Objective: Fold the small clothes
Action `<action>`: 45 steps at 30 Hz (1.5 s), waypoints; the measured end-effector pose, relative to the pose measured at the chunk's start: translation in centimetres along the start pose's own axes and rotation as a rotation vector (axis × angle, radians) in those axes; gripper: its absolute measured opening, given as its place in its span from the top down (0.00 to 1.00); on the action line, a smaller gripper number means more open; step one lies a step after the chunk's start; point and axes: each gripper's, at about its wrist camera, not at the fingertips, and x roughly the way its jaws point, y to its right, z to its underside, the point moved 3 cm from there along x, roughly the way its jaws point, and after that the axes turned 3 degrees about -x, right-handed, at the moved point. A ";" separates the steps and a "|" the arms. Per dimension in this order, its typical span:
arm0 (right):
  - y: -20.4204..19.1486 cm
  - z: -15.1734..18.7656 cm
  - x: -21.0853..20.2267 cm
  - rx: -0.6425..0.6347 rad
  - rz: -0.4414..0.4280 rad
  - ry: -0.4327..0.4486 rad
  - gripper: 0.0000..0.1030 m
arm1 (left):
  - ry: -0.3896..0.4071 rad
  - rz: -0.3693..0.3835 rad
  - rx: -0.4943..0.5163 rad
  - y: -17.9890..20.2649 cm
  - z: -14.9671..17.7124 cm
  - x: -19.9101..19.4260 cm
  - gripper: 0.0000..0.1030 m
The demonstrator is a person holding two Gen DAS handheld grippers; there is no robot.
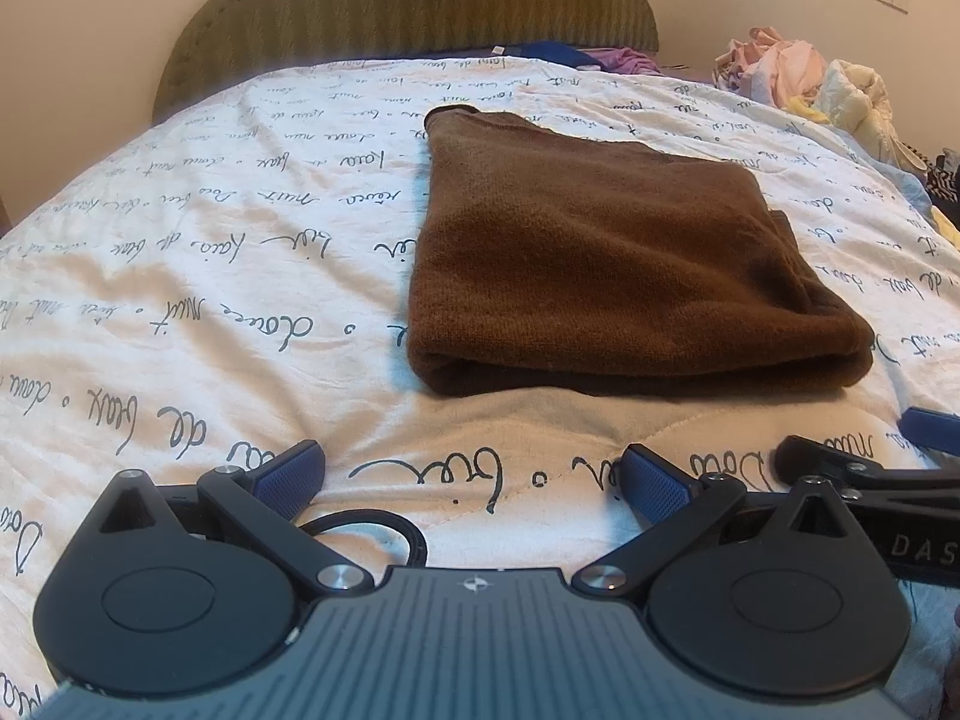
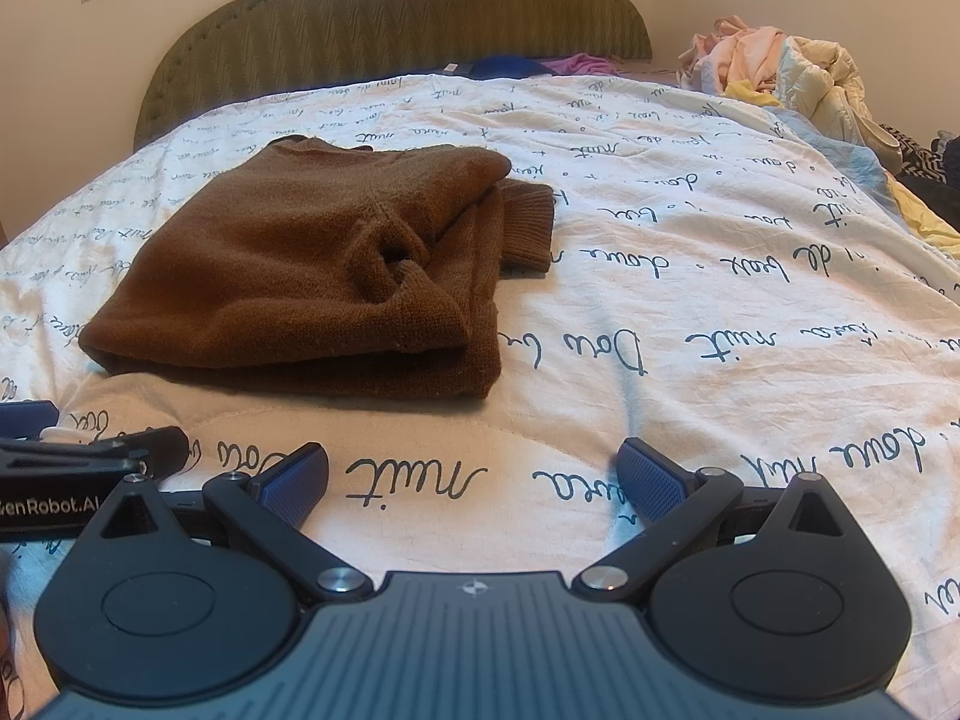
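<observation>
A brown knit sweater [image 1: 594, 252] lies folded into a thick rectangle on the white bedspread [image 1: 198, 276] with black handwriting print. In the right wrist view the sweater [image 2: 312, 264] sits ahead and to the left, with a ribbed cuff sticking out at its right side. My left gripper [image 1: 474, 480] is open and empty, low over the bedspread just in front of the sweater's near edge. My right gripper [image 2: 474, 477] is open and empty, in front of and right of the sweater. Each gripper's arm shows at the edge of the other's view.
A green padded headboard [image 1: 414, 0] stands at the far end of the bed. A heap of pale pink and yellow clothes [image 2: 774, 66] lies at the far right. Blue and purple clothes [image 2: 528, 66] lie by the headboard.
</observation>
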 end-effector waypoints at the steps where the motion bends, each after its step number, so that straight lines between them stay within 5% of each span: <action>1: 0.0 -0.1 -0.1 0.003 0.006 -0.002 0.00 | -0.005 -0.003 -0.007 0.0 -0.2 0.1 0.00; 5: 0.4 -0.7 0.2 0.014 0.073 -0.023 0.00 | 0.037 0.003 0.013 0.3 0.0 0.4 0.00; 45: 0.8 -0.4 0.6 0.039 0.059 -0.005 0.00 | 0.045 0.011 0.009 -0.1 0.0 0.4 0.00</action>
